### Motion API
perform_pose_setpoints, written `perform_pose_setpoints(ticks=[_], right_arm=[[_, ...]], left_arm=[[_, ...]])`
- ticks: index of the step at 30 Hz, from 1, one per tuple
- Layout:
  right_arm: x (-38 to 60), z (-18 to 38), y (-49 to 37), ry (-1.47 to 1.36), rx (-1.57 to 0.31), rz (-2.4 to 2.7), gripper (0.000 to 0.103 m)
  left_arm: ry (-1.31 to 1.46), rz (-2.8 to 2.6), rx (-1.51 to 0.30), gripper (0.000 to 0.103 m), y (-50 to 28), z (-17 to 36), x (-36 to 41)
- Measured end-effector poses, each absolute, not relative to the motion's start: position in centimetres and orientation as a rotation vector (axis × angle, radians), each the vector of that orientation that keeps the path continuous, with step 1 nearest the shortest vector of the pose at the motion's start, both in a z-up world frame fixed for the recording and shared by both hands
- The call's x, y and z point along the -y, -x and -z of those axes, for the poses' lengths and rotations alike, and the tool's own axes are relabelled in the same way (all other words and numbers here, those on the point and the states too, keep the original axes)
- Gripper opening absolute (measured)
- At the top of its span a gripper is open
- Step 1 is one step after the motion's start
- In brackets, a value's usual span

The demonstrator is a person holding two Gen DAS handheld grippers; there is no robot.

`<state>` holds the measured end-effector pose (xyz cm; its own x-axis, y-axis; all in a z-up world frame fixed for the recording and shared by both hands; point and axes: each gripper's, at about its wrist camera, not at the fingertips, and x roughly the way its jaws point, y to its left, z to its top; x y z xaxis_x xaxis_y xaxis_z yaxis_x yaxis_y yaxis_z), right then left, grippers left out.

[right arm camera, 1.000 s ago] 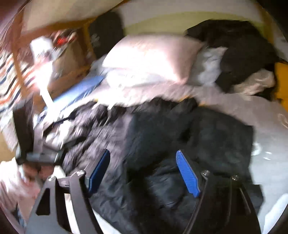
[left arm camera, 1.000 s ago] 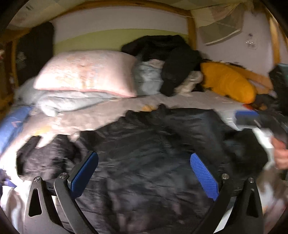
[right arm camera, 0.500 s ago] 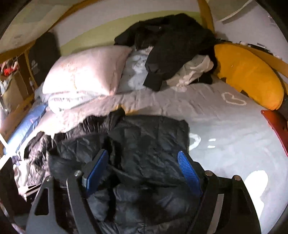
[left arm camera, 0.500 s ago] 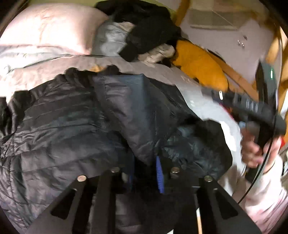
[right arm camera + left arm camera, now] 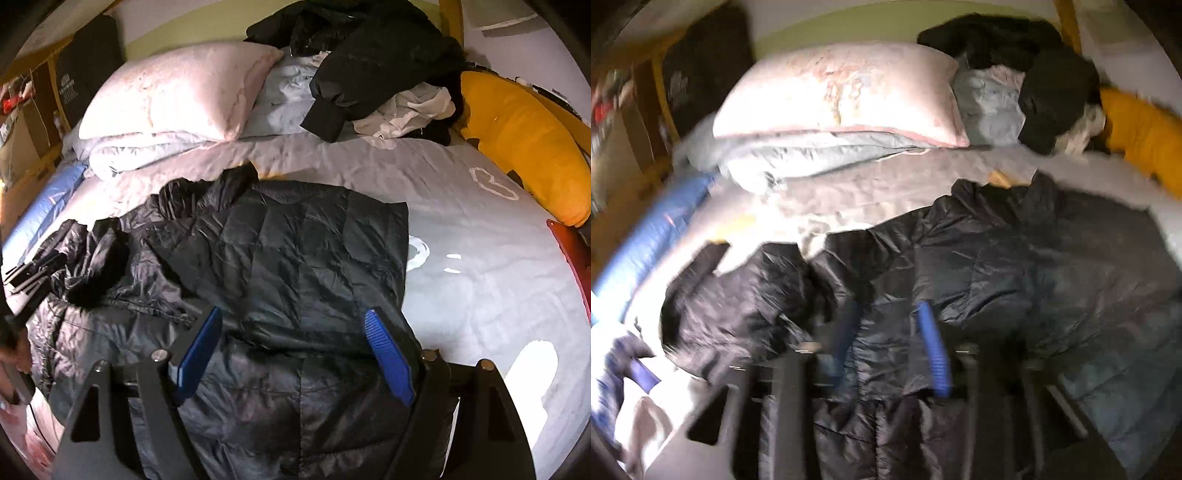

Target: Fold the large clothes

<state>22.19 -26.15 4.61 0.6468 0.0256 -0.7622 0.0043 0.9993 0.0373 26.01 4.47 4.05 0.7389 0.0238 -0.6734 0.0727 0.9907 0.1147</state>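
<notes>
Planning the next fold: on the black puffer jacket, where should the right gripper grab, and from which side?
Probably the straight right edge of the black puffer jacket, near its far corner. Come in from the bare grey sheet: that side lies flat and folded over, while the left side is bunched.

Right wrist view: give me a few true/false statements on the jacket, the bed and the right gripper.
1. The dark quilted jacket lies spread on the grey bedsheet. True.
2. The right gripper is clamped shut on a sleeve. False: its blue pads stand wide apart over the jacket, gripping nothing.
3. A pink pillow lies at the head of the bed, left of a pile of dark clothes. True.
4. The yellow cushion lies on top of the jacket. False: it sits at the right edge of the bed, apart from the jacket.
5. The sheet is plain. False: it bears white outline shapes.
</notes>
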Motion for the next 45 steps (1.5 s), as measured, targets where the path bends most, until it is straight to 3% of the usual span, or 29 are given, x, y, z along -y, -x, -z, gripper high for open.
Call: perform_pose_setpoints(ticks=[2, 5, 10, 14, 19, 23, 25, 30, 35, 38, 45], right_arm=[[26.3, -4.5, -22.2, -0.042, -0.873, -0.007, 0.078], [26.7, -4.5, -22.3, -0.054, -0.877, 0.007, 0.078], [26.9, -4.4, -22.4, -0.063, -0.891, 0.007, 0.078], [26.5, -4.4, -22.3, -0.045, -0.896, -0.015, 0.078], [26.4, -4.1, -22.3, -0.027, -0.905, -0.002, 0.078], [27.2, -3.8, -22.6, -0.044, -0.913, 0.032, 0.078], [27.4, -3.8, -22.7, -0.04, -0.908, 0.046, 0.078], [28.3, -4.0, -23.1, -0.079, -0.898, 0.026, 0.078], [29.5, -1.6, -25.7, -0.151, -1.032, -0.032, 0.078], [29.2, 1.0, -27.7, -0.071, -1.142, -0.022, 0.079], [28.6, 0.9, -28.4, 0.042, -1.081, 0.056, 0.078]], left_arm=[[-0.106, 0.077, -0.719, 0.049, -25.5, -4.7, -4.4], [-0.089, 0.2, -0.705, 0.064, -24.8, -5.3, -3.6], [-0.235, 0.252, -0.722, 0.073, -24.9, -4.0, 0.1], [-0.386, 0.129, -0.74, 0.073, -25.4, -1.9, 1.3], [-0.33, -0.155, -0.709, 0.066, -27.5, -2.4, -3.2], [-0.206, -0.291, -0.755, 0.044, -29.7, -1.9, -9.3], [-0.083, -0.23, -0.824, 0.039, -30.1, -1.3, -11.5], [0.123, -0.036, -0.905, 0.041, -30.1, -0.6, -12.4], [-0.123, -0.139, -1.02, 0.05, -31.0, 1.7, -8.8], [-0.114, -0.17, -1.052, 0.056, -31.9, 3.3, -9.1], [-0.133, -0.2, -1.013, 0.055, -32.2, 3.0, -9.3]])
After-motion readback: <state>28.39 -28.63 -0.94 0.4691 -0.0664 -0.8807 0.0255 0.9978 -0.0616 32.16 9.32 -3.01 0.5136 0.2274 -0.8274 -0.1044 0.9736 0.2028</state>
